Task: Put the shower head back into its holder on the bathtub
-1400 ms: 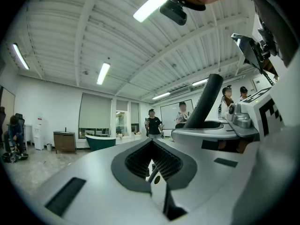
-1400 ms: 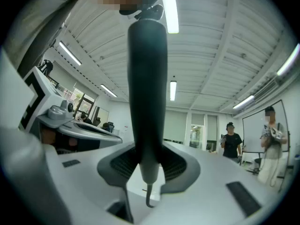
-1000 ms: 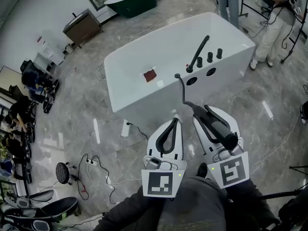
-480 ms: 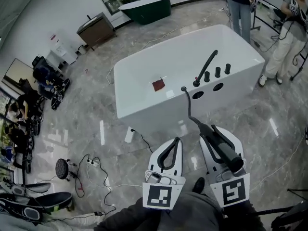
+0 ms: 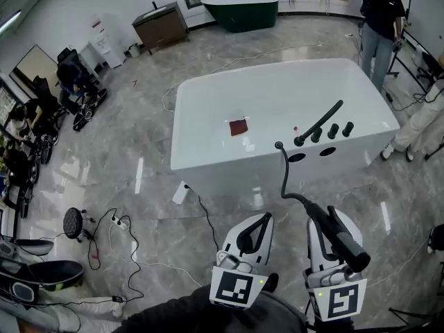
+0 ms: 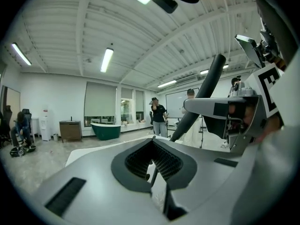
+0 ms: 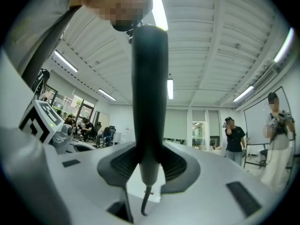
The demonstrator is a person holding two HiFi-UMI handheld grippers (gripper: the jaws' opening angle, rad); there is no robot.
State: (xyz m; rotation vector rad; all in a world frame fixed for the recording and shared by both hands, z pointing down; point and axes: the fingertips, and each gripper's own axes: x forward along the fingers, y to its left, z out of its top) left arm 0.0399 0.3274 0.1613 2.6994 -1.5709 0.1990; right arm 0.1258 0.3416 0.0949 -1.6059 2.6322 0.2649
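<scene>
Your right gripper's (image 7: 149, 149) jaws are pinching the slim black shower-head wand (image 7: 149, 93), which is lying along them, above the grey marble floor (image 5: 152, 186) and well short of the white freestanding bathtub (image 5: 229, 175). Its black hose (image 5: 284, 179) is curving up to the tub's near rim, beside two dark round openings (image 5: 297, 157) and the black spout (image 5: 319, 122). Your left gripper's (image 6: 152, 142) jaws are pressing together on nothing, just beside the right.

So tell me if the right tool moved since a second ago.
Yes: the right tool, shut on the shower head, drew farther back from the bathtub.
</scene>
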